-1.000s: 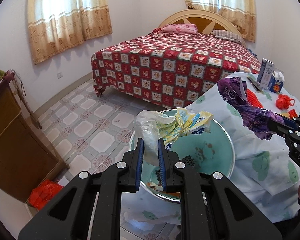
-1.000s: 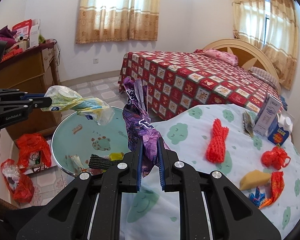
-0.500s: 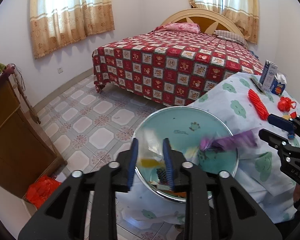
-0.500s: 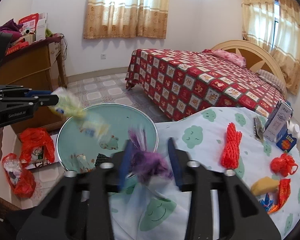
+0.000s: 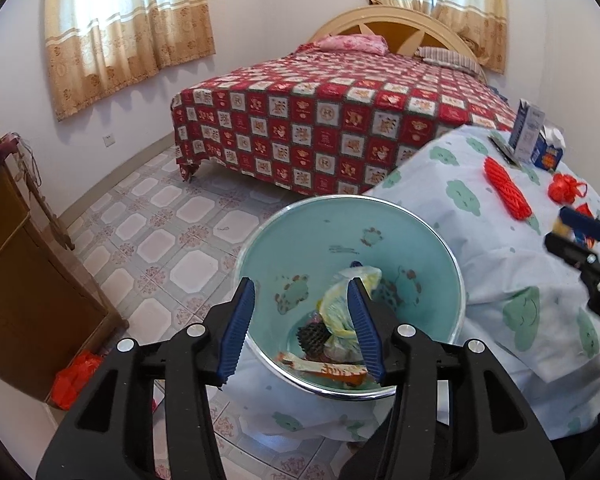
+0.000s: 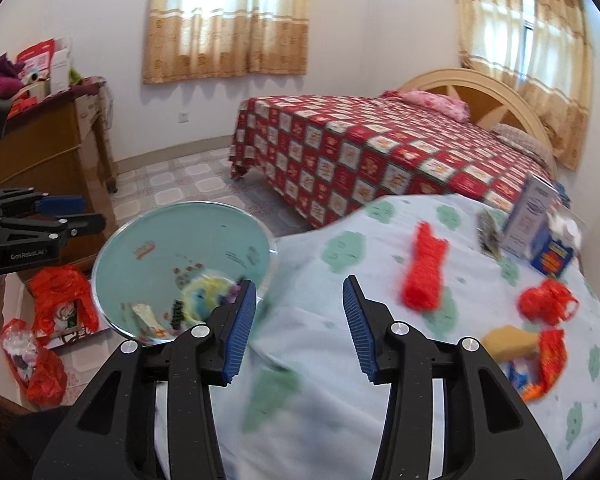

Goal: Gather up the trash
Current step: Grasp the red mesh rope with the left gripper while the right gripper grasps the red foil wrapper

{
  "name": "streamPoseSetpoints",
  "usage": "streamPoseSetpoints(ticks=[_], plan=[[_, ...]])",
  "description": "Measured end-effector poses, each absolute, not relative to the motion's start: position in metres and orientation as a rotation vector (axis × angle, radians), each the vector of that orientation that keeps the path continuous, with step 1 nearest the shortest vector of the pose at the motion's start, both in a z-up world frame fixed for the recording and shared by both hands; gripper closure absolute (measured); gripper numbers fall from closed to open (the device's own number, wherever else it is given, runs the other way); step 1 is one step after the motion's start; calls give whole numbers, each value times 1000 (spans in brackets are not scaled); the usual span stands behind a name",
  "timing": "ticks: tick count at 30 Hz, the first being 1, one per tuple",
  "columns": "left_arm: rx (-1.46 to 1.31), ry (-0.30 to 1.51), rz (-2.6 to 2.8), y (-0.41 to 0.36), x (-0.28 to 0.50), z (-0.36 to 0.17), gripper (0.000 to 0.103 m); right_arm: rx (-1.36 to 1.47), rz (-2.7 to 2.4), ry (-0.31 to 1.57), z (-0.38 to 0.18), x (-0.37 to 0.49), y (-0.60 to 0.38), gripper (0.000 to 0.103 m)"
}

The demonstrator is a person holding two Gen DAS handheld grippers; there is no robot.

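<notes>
Trash left to collect lies on the counter [image 6: 380, 360], spread over its cloud-print cloth to the right of the basin [image 6: 112, 252], which sits at the counter's near left edge and already holds a yellow-white bag [image 5: 340, 308], a black mesh piece and wrappers. Largest of what remains is the red net roll [image 6: 426, 272], lying with its long axis running near to far, up and right of the right tool [image 6: 298, 326]. Farther right sit a red bag [image 6: 546, 302], then a yellow sponge [image 6: 508, 342] and an orange scrap [image 6: 552, 356] at the near right. Two cartons [image 6: 534, 220] stand at the far right edge.

The right tool hangs over bare cloth, its jaws apart and opening, nothing between them. The left tool [image 5: 302, 330] hovers over the basin, jaws likewise apart and opening, the bag seen between them lying below in the basin, not pinched.

The right tool is plainly the nearer to every remaining piece; the left one is on the basin side, well apart from them. To take the net roll, the right tool would likely reach far and right and close across its short width.
</notes>
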State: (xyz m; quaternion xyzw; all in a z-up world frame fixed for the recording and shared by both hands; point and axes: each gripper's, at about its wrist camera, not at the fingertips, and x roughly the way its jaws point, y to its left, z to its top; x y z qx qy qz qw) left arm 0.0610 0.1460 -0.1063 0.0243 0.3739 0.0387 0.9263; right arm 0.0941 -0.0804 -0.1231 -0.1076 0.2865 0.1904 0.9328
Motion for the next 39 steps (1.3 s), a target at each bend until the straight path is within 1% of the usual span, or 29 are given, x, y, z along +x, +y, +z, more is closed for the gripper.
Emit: streamPoseSetpoints(ticks=[9,10,12,20,23,28,31,35,37,38,39], plan=[[111,801,-7,86,77,-120,52,-63,84,639,-135,100,-212,54],[113,799,-19,77,80,-120,52,-56,71,640,-136,99,-219,50],[119,798,-42,59,87,-120,51,-38,28,642,-140,95,-240,46],[130,796,-131,-25,123,-120,50,34,-118,660,-149,93,-307,46],[139,803,-140,-51,141,-124,47,52,-138,679,-154,98,-322,45],[138,823,-150,-79,172,-129,47,92,-101,705,-152,108,-334,44],[142,832,-142,-91,192,-131,47,74,-98,688,-144,117,-333,40],[161,861,-146,-103,209,-140,48,84,-77,691,-140,129,-329,37],[164,889,-165,-108,216,-148,49,68,-54,709,-141,137,-323,36],[165,899,-172,-109,218,-150,62,59,-49,717,-140,139,-321,35],[157,922,-192,-110,221,-154,83,42,-42,734,-142,143,-317,31]])
